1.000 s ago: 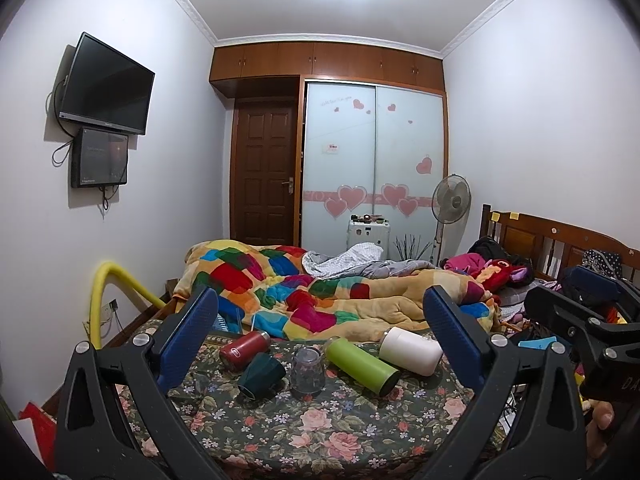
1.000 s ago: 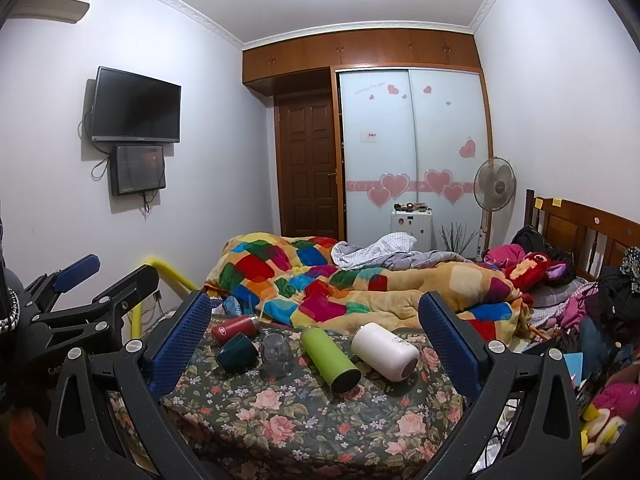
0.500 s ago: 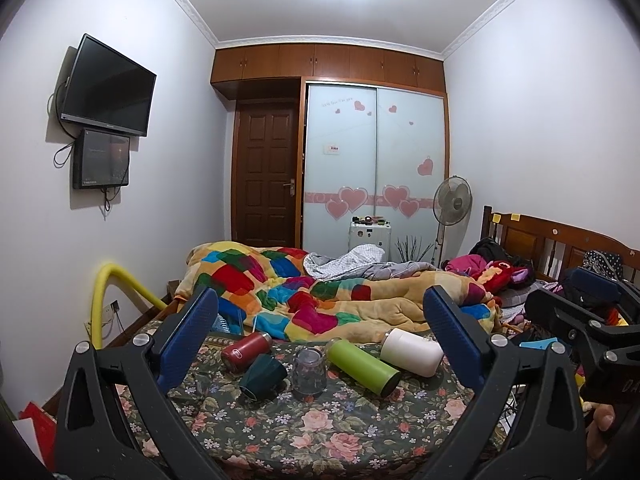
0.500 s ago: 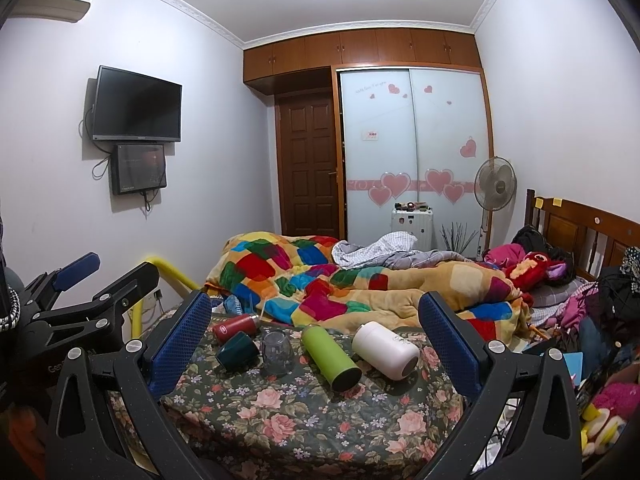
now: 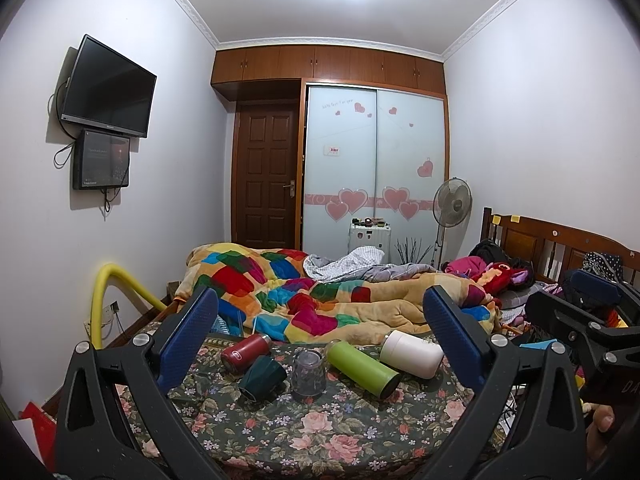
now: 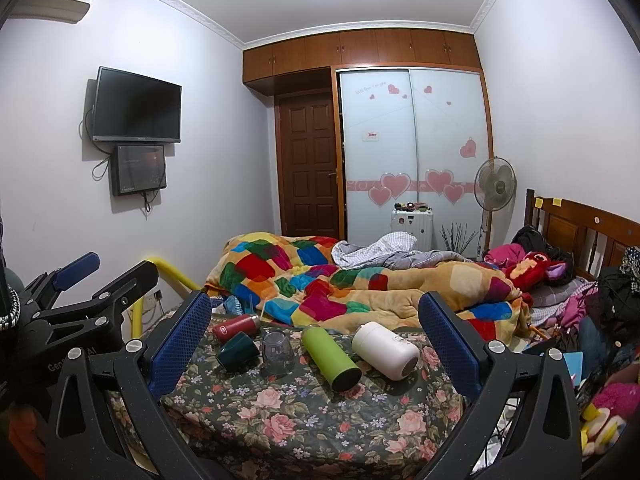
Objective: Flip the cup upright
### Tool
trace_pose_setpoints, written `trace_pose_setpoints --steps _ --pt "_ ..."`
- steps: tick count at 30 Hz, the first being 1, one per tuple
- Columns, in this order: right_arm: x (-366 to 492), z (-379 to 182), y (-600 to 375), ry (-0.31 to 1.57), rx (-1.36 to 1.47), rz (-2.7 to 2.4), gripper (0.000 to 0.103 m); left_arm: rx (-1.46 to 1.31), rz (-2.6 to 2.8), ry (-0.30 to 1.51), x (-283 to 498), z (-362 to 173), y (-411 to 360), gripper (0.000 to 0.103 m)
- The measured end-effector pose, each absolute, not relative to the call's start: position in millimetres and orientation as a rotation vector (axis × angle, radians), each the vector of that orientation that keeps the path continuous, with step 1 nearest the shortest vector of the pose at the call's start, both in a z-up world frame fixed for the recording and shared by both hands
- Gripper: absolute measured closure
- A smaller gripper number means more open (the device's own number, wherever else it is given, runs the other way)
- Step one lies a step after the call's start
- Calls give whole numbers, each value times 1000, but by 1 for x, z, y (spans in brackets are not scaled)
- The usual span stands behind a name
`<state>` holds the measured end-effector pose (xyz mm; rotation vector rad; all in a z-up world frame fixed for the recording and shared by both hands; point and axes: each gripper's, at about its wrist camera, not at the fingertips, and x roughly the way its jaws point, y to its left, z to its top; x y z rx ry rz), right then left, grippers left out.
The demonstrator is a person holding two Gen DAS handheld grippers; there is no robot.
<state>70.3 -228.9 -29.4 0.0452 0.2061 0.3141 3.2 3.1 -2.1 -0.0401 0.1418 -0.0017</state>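
Both grippers hang in the air short of the floral-covered table (image 5: 328, 432), each with its blue-padded fingers spread wide and nothing between them. Seen from its own camera, the left gripper (image 5: 320, 340) frames the whole row of vessels between its pads; the right gripper (image 6: 316, 340) does the same from a spot a little further right, and its view catches the left one off at the left edge.

Take the clear glass cup (image 5: 307, 373) as the marker: it stands mouth-down on the cloth, near the middle of the row, and neither gripper touches it. Just to the left of the glass lies a dark green cup (image 5: 262, 377) on its side, its open mouth turned toward the near-left. Behind that one, and further left of the glass, a red flask (image 5: 246, 353) lies on its side. Immediately right of the glass a lime-green bottle (image 5: 362, 367) lies on its side at a slant, its dark end pointing toward the near edge. Beyond the bottle, further right of the glass, a white tumbler (image 5: 412, 354) lies on its side too.

Behind the glass, past the far edge of the table, a patchwork quilt (image 5: 288, 292) is heaped on the bed.
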Motion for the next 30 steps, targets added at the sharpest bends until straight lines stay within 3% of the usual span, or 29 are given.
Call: trace_pose_setpoints --steps 18,30 --pt "76 -39 -227 225 41 314 0 -47 -4 156 10 -2 2 0" --pt "111 -56 -220 318 24 303 0 -67 29 295 73 -42 27 0"
